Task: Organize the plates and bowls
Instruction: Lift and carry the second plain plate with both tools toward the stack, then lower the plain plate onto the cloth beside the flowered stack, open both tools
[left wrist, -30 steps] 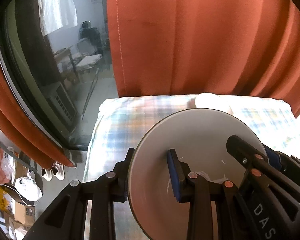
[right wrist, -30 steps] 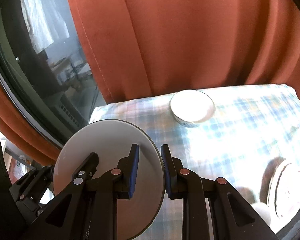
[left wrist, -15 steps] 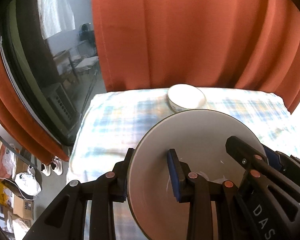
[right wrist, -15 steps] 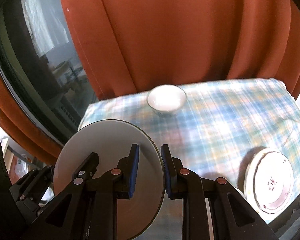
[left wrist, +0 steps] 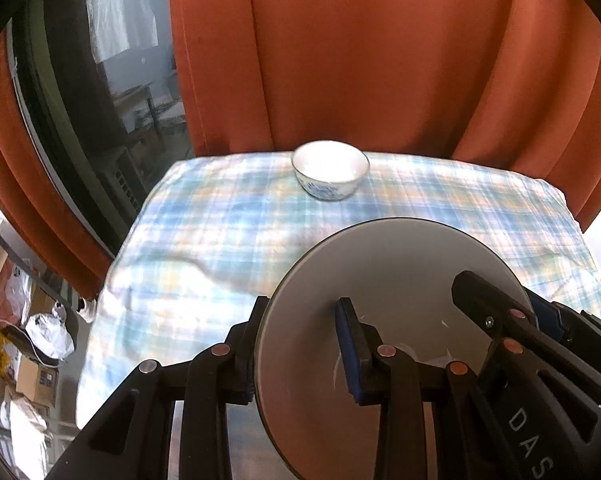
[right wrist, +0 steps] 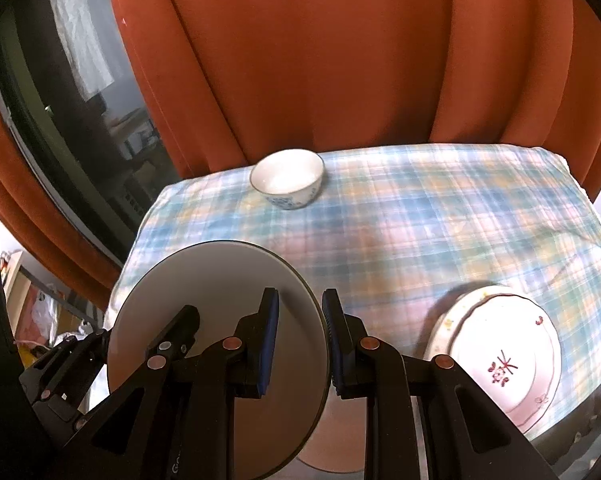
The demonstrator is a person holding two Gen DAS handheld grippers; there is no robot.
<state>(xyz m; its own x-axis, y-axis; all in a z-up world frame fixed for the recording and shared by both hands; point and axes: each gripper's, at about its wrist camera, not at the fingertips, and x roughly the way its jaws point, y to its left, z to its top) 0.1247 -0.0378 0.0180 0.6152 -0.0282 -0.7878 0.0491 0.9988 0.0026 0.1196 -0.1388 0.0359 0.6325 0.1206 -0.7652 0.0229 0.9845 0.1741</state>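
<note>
The left gripper (left wrist: pixel 300 344) is clamped on the left rim of a grey plate (left wrist: pixel 388 280); the right gripper (right wrist: pixel 300 344) is clamped on its right rim. The plate hangs between them, above the near left part of the table (right wrist: pixel 440 216), which wears a plaid cloth.

A small bowl (right wrist: pixel 287 184) stands near the far edge, left of middle. A stack of flowered plates (right wrist: pixel 500 356) sits by the near right corner.

This looks like the carrying step: the grey plate is in the air, not yet set down. I would judge the stack its likely home, so the next move calls for both hands to travel right together, keeping the plate level, then lower it squarely onto the stack.

Between bowl and stack the cloth lies bare, giving plenty of room. The stack sits close to the near edge, and a curtain (right wrist: pixel 340 60) hangs just behind the far edge.
</note>
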